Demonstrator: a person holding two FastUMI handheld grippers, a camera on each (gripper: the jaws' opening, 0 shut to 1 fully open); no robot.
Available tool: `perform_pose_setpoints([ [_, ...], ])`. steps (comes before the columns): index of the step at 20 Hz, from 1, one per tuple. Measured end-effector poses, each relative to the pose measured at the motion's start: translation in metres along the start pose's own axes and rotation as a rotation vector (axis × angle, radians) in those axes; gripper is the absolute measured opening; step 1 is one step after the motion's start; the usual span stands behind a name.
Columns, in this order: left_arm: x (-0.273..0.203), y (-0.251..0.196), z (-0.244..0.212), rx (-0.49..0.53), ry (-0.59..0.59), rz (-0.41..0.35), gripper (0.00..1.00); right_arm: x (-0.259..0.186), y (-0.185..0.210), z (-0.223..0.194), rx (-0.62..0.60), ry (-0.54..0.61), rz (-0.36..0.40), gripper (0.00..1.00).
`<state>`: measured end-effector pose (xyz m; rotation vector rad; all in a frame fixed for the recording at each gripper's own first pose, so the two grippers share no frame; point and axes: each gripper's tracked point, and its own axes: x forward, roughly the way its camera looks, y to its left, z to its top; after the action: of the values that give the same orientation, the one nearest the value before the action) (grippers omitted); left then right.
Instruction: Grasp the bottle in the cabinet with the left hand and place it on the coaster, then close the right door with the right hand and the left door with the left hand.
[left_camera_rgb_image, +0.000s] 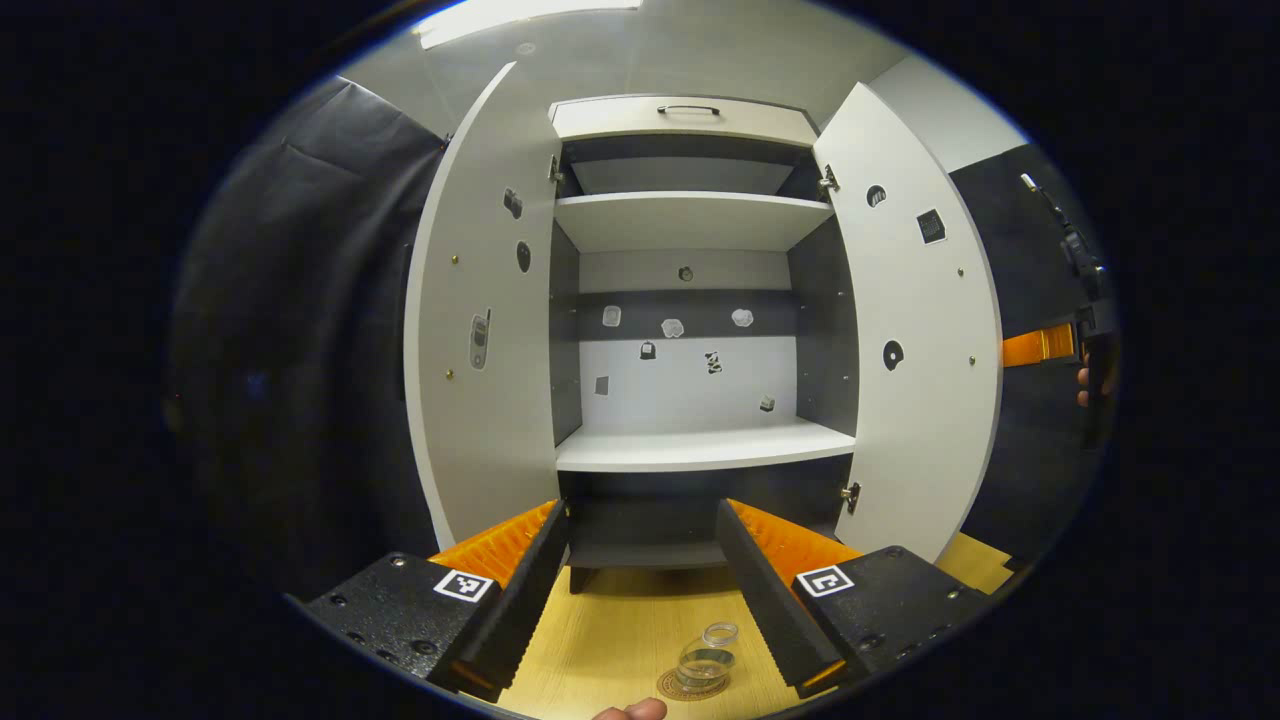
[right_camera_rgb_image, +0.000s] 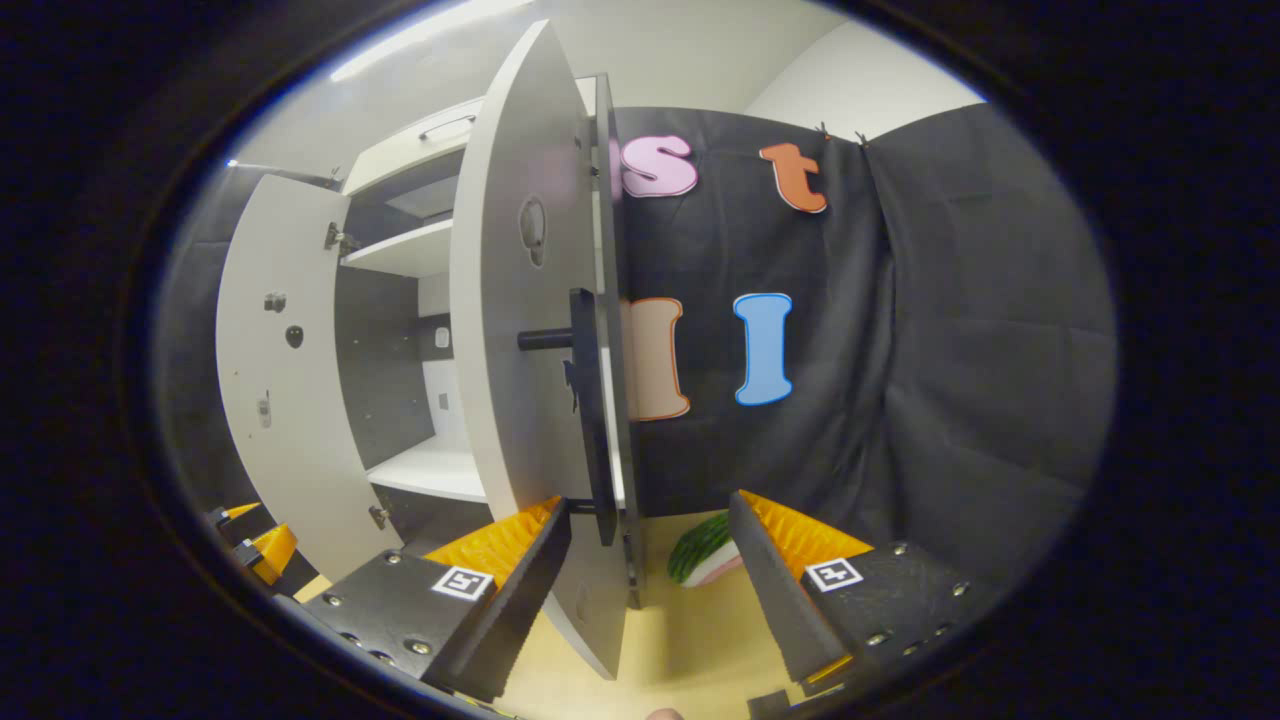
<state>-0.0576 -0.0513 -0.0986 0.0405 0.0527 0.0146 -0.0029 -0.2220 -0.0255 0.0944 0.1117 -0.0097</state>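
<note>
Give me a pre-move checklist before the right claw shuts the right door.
1. Bottle out of the cabinet and standing on the coaster: ok.
2. Shelves inside the cabinet free of things in the door's way: ok.
3. Right claw open at the right door's edge: ok.
4. Right door's handle within reach of the right claw: ok, just ahead of it.
5. Left claw open, holding nothing and back from the doors: ok.
6. Watermelon slice on the table clear of the door's swing: cannot tell.
</note>
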Motion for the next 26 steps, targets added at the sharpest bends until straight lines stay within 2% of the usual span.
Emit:
perform_pose_setpoints([
  [4,-0.002,0.014,-0.004,-0.030,0.019,0.015,0.94,0.006,0.036,-0.003,0.003,0.003,0.075,1.00],
  [7,-0.001,0.033,-0.007,-0.038,0.025,0.045,0.95,0.017,0.071,-0.005,-0.009,0.000,0.139,0.98],
  [13,0.001,0.072,-0.005,-0.051,0.021,0.107,0.93,0.048,0.124,-0.003,-0.018,-0.027,0.182,0.98],
  [17,-0.001,0.096,0.001,-0.060,0.012,0.140,0.92,0.072,0.155,-0.003,-0.031,-0.035,0.189,1.00],
  [19,-0.007,0.107,0.006,-0.068,0.006,0.150,0.92,0.086,0.169,-0.003,-0.040,-0.044,0.187,0.97],
  [21,-0.008,0.118,0.007,-0.079,0.007,0.153,0.92,0.098,0.181,-0.002,-0.060,-0.049,0.177,1.00],
  [22,-0.006,0.122,0.008,-0.094,0.010,0.150,0.92,0.101,0.185,-0.002,-0.067,-0.060,0.174,0.97],
  [24,-0.003,0.136,0.009,-0.126,0.021,0.154,0.92,0.113,0.194,-0.001,-0.067,-0.067,0.170,1.00],
  [26,-0.001,0.151,0.008,-0.150,0.032,0.162,0.93,0.125,0.202,-0.001,-0.067,-0.073,0.169,0.97],
])
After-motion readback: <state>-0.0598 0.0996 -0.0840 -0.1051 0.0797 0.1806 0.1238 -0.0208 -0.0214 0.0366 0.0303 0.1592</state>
